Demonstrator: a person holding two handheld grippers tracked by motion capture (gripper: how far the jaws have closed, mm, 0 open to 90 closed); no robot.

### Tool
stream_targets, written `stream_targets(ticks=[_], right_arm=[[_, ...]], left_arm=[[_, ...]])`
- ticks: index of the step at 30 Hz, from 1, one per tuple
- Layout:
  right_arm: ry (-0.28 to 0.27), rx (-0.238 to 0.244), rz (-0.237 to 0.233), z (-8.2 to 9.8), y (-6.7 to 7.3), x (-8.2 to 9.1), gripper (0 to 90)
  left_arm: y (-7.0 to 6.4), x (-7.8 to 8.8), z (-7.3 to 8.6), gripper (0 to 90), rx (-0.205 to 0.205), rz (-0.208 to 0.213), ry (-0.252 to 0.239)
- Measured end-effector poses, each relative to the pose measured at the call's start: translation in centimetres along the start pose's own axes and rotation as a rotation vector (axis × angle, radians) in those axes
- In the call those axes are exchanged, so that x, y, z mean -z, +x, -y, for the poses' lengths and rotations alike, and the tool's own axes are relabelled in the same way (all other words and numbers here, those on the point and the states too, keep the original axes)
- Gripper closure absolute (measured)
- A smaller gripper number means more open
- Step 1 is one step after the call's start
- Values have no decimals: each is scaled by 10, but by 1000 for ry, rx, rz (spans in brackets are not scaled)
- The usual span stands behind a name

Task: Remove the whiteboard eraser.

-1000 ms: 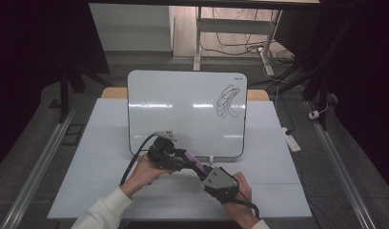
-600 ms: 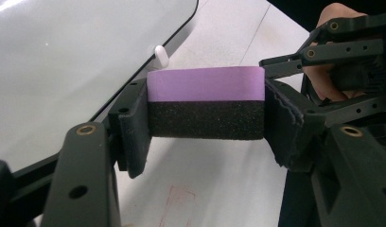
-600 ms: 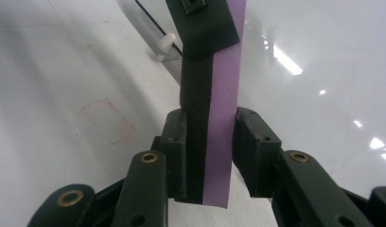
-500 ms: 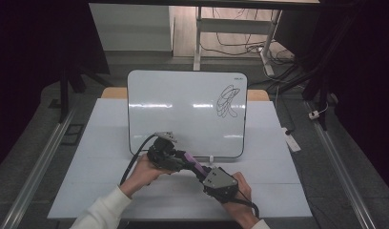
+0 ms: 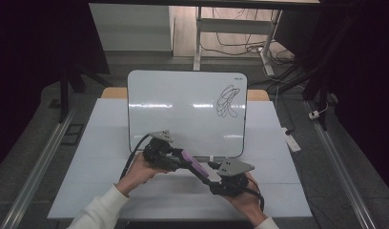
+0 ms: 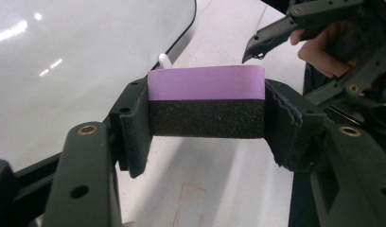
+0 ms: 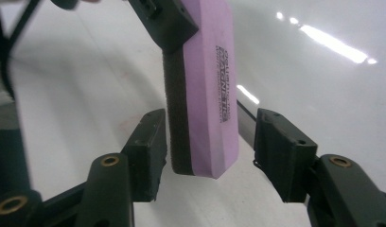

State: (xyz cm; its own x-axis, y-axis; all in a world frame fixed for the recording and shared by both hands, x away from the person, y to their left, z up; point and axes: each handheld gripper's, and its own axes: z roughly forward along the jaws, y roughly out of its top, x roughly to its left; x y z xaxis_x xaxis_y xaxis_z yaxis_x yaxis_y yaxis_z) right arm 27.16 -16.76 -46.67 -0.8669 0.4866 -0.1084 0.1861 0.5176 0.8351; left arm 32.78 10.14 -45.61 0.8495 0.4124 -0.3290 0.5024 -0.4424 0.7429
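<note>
— Eraser (image 6: 206,101) position, please?

— It is clamped across its width in the left claw (image 6: 206,113), above the tabletop (image 5: 107,157) near the whiteboard's (image 5: 183,109) near edge. The right claw (image 7: 206,156) is open around its free end, pads not touching.

— Good handover, in my opinion?

— Close the right claw squarely on both faces first, then release the left.
</note>
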Motion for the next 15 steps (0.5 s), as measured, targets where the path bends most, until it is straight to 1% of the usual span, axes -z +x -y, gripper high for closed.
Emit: stream_targets(ticks=[1, 2, 4, 6, 11, 13, 15], right_arm=[[-9, -19, -19, 0, -4, 1, 417], [-9, -19, -19, 0, -4, 1, 417], [-15, -45, -46, 1, -9, 2, 403], [-12, -70, -62, 2, -13, 3, 389], [-13, -115, -92, 3, -21, 7, 362], [-10, -133, -112, 3, -24, 7, 349], [-5, -146, -134, 4, -26, 7, 343]], left_arm=[[0, 0, 0, 390, -3, 1, 1], [0, 0, 0, 390, -6, 2, 3], [-1, -1, 1, 390, -13, 3, 8], [-1, -1, 1, 390, -21, 6, 10], [-3, -2, 5, 390, -53, 5, 18], [-3, -3, 6, 390, -59, 10, 15], [-4, -3, 7, 390, -78, 13, 16]])
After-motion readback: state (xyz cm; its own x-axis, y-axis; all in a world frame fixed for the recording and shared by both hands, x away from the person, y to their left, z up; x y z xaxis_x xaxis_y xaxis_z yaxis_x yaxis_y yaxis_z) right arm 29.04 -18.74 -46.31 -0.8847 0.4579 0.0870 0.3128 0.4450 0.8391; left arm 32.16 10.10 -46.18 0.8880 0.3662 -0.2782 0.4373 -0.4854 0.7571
